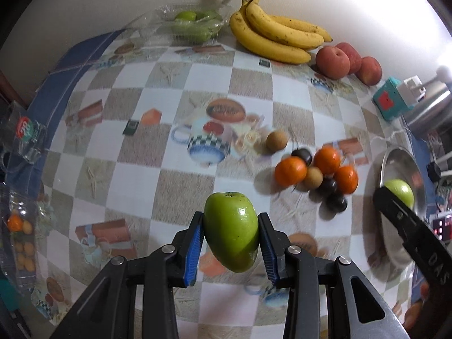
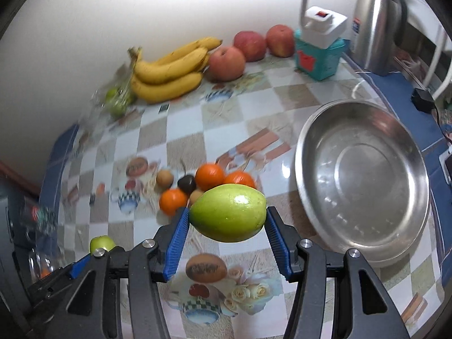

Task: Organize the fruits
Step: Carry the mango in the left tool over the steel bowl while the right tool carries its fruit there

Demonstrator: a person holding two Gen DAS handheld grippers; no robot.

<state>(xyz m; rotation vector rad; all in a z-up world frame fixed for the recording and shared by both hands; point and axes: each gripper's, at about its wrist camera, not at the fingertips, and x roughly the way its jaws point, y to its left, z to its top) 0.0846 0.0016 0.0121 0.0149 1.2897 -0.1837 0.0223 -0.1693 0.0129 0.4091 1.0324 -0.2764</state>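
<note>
A: What is held?

B: A green fruit [image 1: 231, 231] is pinched by the left gripper [image 1: 230, 243], another [image 2: 228, 213] by the right gripper [image 2: 226, 240], both above the table [image 1: 180, 107].

A: Next?

B: A carry to the steel bowl [image 2: 310, 147] is judged due; release over it is called for.

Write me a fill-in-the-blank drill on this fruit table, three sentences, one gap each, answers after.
1. Each gripper, the left gripper and the right gripper, is shut on a ____ fruit.
2. The steel bowl holds ____ fruit.
3. Against the wall, the bananas lie between the red apples and a clear plastic ____ of green fruit.

Answers: green; no; bag
</note>
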